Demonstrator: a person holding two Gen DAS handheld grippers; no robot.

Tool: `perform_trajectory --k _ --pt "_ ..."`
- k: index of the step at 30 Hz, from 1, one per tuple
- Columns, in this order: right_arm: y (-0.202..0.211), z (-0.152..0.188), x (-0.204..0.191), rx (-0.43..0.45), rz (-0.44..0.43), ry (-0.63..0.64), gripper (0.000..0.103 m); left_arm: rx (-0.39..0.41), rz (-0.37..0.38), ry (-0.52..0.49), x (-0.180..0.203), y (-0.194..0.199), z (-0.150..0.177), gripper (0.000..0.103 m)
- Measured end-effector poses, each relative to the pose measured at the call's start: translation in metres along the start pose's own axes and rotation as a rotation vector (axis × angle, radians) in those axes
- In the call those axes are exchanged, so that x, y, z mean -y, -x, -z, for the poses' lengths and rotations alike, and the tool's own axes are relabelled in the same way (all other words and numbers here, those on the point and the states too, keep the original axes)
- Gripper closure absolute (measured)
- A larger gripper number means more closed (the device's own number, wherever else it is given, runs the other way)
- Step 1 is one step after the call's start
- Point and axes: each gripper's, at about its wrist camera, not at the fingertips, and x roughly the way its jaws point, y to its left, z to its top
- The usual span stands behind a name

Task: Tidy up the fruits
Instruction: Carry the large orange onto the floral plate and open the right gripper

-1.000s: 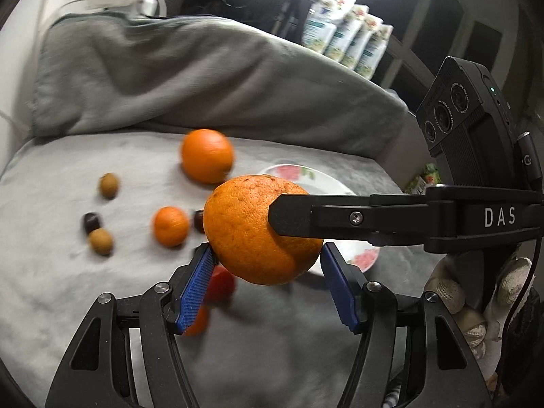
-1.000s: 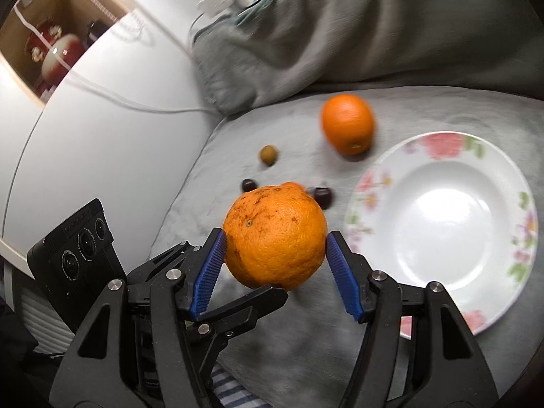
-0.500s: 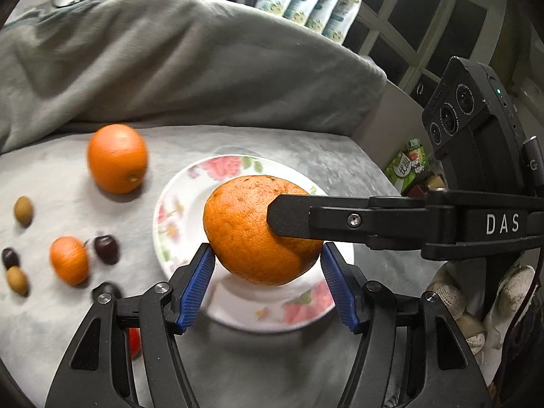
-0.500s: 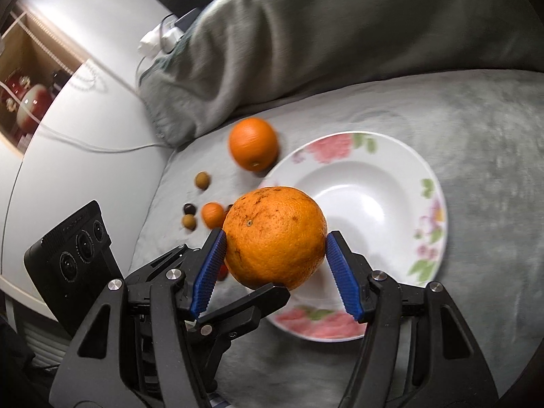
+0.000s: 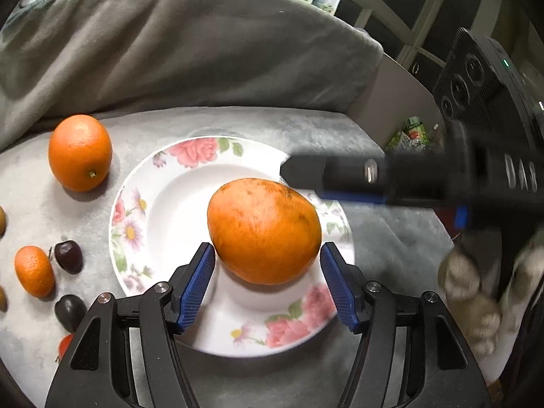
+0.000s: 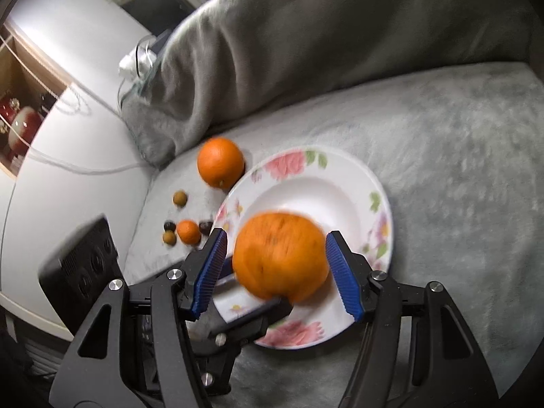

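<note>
On grey blanket point(image 5: 374, 367) | floral plate point(image 5: 176, 166) | window point(image 5: 425, 17) behind

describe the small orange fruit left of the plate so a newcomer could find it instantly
Start at the floral plate on the grey blanket, then look just off its left rim. There, among dark cherries and small brownish fruits, lies the small orange fruit. It is the only orange one in that cluster, and much smaller than the big orange farther back.
</note>
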Motion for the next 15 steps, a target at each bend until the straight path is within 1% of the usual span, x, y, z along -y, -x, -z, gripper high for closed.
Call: perform_trajectory --k 6,12,15 --pt "0.008 -0.003 0.003 0.036 0.017 -0.017 0.039 0.024 -0.006 -0.012 0.001 0.012 0.006 0.039" --pt "0.009 0.0 -0.001 0.048 0.034 0.005 0.039 0.051 -0.012 -0.047 0.005 0.028 0.012 0.039" --pt "0.008 0.002 -0.005 0.055 0.037 0.017 0.039 0.064 -0.014 -0.044 0.002 0.035 0.014 0.039"
